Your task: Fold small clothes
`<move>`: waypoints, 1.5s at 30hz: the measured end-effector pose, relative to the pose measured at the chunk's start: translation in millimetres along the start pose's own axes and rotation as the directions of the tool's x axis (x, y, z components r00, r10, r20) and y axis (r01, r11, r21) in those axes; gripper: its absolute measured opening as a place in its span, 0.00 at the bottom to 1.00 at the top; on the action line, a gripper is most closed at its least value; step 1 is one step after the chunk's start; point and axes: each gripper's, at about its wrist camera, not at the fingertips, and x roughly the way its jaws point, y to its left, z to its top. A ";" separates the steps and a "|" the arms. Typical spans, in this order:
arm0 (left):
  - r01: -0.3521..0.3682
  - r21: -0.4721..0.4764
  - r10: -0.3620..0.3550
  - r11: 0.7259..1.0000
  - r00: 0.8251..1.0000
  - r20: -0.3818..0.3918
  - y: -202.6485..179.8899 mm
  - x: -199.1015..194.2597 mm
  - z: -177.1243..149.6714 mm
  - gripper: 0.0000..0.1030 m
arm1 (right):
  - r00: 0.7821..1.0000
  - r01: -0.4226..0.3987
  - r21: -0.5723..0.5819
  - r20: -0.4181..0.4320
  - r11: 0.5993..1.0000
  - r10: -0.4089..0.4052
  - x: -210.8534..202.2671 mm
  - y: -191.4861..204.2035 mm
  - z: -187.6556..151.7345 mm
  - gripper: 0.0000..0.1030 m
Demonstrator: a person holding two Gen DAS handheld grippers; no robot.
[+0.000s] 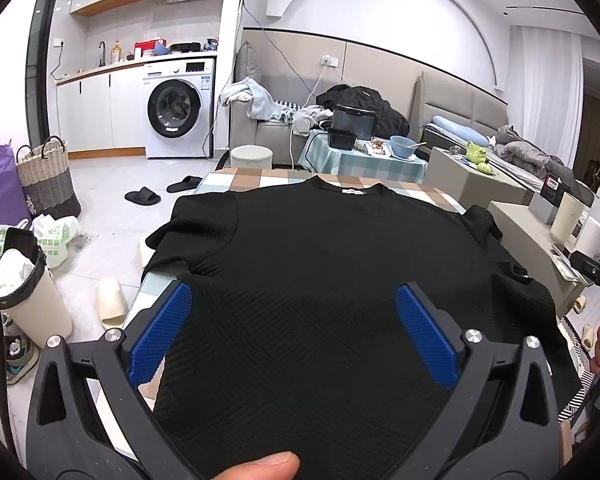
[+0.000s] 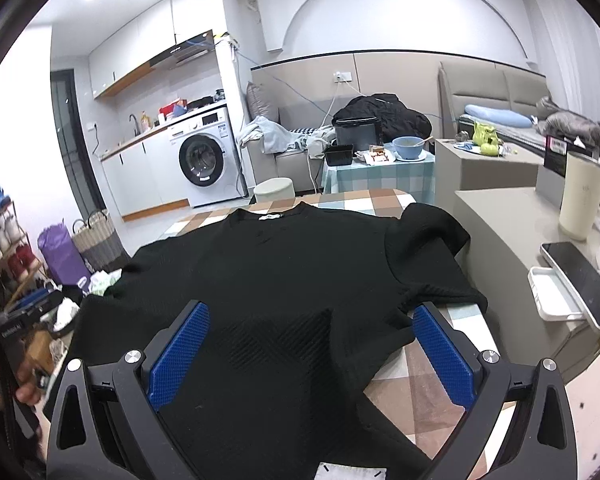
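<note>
Both grippers I'm running stand spread wide with nothing between the pads: left gripper [image 1: 292,292] and right gripper [image 2: 310,312] hover over the near hem of the black shirt [image 1: 320,248], lying flat on the checked table [image 2: 420,384], collar far.

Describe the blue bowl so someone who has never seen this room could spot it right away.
Find the washing machine, then look right to the small table with the pale checked cloth before the sofa. The blue bowl sits at its right end, a utensil handle sticking out; the black container beside it is square and dark.
</note>
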 end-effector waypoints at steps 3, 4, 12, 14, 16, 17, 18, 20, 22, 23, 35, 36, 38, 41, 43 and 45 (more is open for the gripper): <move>0.011 -0.001 -0.011 1.000 1.000 -0.003 1.5 8.0 1.7 0.99 | 1.000 -0.019 -0.027 0.023 0.999 0.019 2.0 1.5 -1.9 1.00; 0.014 -0.003 -0.014 1.000 1.000 -0.008 2.2 10.9 1.7 0.99 | 1.000 -0.013 -0.042 0.017 0.999 0.014 4.3 3.4 -2.4 1.00; 0.038 -0.023 -0.039 0.999 0.999 -0.019 11.1 33.5 6.5 0.99 | 0.999 -0.027 -0.059 -0.045 0.998 0.025 21.9 2.9 -3.0 1.00; 0.021 -0.025 -0.022 0.999 0.999 -0.028 14.2 39.4 8.1 0.99 | 0.998 -0.031 -0.032 -0.047 0.999 0.029 24.7 -1.2 -0.1 1.00; 0.001 -0.025 -0.002 1.000 0.999 -0.039 17.6 47.3 11.4 0.99 | 0.999 -0.015 0.010 -0.042 1.000 0.015 27.3 -8.2 4.2 1.00; -0.008 -0.027 0.007 1.000 0.999 -0.041 19.1 50.1 13.7 0.99 | 0.999 0.002 0.042 -0.036 0.999 -0.001 28.9 -14.9 7.3 1.00; -0.018 -0.030 0.017 0.999 0.999 -0.040 22.0 52.6 15.4 0.99 | 0.999 0.010 0.067 -0.036 0.998 -0.008 30.8 -21.2 10.2 1.00; -0.045 -0.038 0.043 0.998 0.999 -0.032 29.9 59.4 19.5 0.99 | 0.998 0.031 0.139 -0.060 0.990 -0.023 38.4 -40.1 15.5 1.00; -0.063 -0.049 0.062 0.997 0.998 -0.026 36.5 68.2 22.8 0.99 | 0.995 0.045 0.233 -0.100 0.971 -0.022 49.1 -63.7 17.0 1.00; -0.067 -0.053 0.066 0.996 0.997 -0.027 40.0 72.5 25.4 0.99 | 0.993 0.047 0.271 -0.115 0.961 -0.016 53.3 -73.6 18.1 0.99; -0.056 -0.094 0.050 0.994 0.997 -0.064 66.5 130.3 35.2 0.80 | 0.969 0.190 0.642 -0.246 0.743 -0.036 110.1 -201.7 8.8 0.80; -0.052 -0.097 0.046 0.994 0.997 -0.063 67.9 134.3 34.6 0.80 | 0.967 0.194 0.656 -0.251 0.730 -0.031 113.9 -208.3 7.3 0.77; -0.049 -0.103 0.041 0.993 0.997 -0.072 68.0 139.8 32.8 0.80 | 0.969 0.177 0.710 -0.248 0.681 0.007 123.5 -222.2 3.2 0.77; -0.044 -0.109 0.035 0.993 0.996 -0.084 68.3 150.9 29.7 0.80 | 0.971 0.160 0.751 -0.238 0.641 0.036 136.9 -236.7 2.4 0.76; -0.049 -0.100 0.039 0.994 0.995 -0.094 67.5 156.6 27.7 0.80 | 0.973 0.156 0.754 -0.229 0.638 0.033 142.1 -240.7 6.0 0.75; -0.045 -0.095 0.036 0.994 0.995 -0.097 66.8 162.0 26.1 0.80 | 0.974 0.157 0.756 -0.223 0.636 0.024 148.9 -235.7 11.1 0.72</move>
